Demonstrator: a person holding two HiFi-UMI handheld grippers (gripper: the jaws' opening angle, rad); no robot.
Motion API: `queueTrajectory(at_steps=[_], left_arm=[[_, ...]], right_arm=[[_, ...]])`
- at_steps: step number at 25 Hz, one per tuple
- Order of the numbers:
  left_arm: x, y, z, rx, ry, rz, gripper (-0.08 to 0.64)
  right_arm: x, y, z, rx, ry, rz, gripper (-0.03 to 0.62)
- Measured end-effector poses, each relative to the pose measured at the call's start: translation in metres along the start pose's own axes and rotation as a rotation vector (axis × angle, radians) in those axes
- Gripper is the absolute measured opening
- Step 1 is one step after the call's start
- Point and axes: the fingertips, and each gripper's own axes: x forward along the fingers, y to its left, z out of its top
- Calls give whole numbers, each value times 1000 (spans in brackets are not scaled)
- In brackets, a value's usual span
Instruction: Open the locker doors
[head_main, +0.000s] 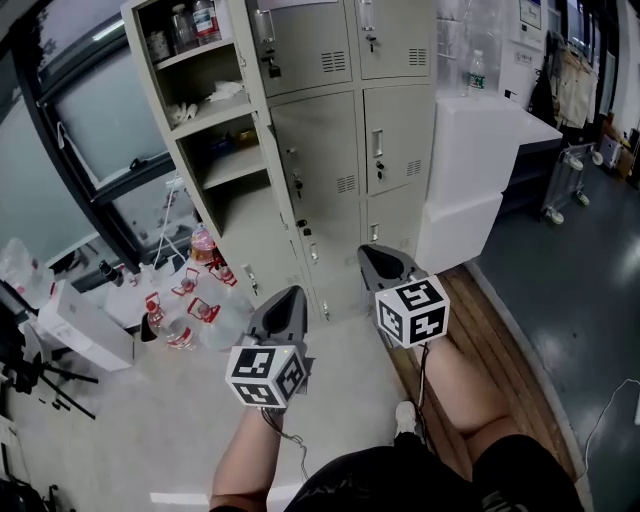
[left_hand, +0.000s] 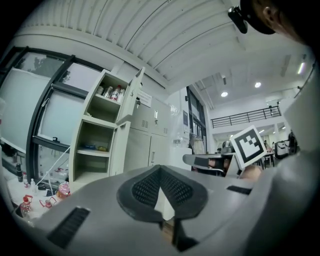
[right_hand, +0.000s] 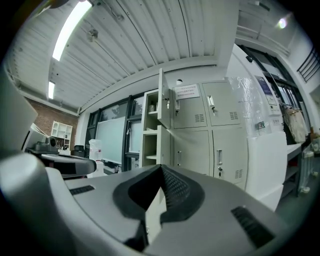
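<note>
A beige locker cabinet (head_main: 330, 150) stands ahead of me. Its left column (head_main: 215, 110) is open, showing shelves with bottles and small items, and its doors (head_main: 290, 170) are swung out edge-on. The middle (head_main: 312, 45) and right (head_main: 393, 140) columns have shut doors with handles and vents. My left gripper (head_main: 285, 297) is held low in front of the cabinet's base, shut with nothing in it. My right gripper (head_main: 376, 256) is a little further forward, near the lower right doors, also shut and empty. The left gripper view shows the open column (left_hand: 100, 135), and the right gripper view shows the shut doors (right_hand: 220, 145).
Several water bottles (head_main: 190, 295) stand on the floor left of the cabinet. A white box (head_main: 85, 325) and a tripod (head_main: 30, 375) are at far left. Stacked white boxes (head_main: 470, 170) with a bottle (head_main: 477, 72) on top flank the cabinet's right. Wooden flooring (head_main: 500, 340) runs underfoot.
</note>
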Motion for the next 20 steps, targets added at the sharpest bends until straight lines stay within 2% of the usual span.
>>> queueTrajectory(at_steps=[13,20], left_arm=[[153,-38,-6,12,28,27,-2],[219,-61,-5,14,21,49,-2]], right_arm=[[60,-153,-5,30,-12,37,0],[78,-217,-2,18,-11,65,0]])
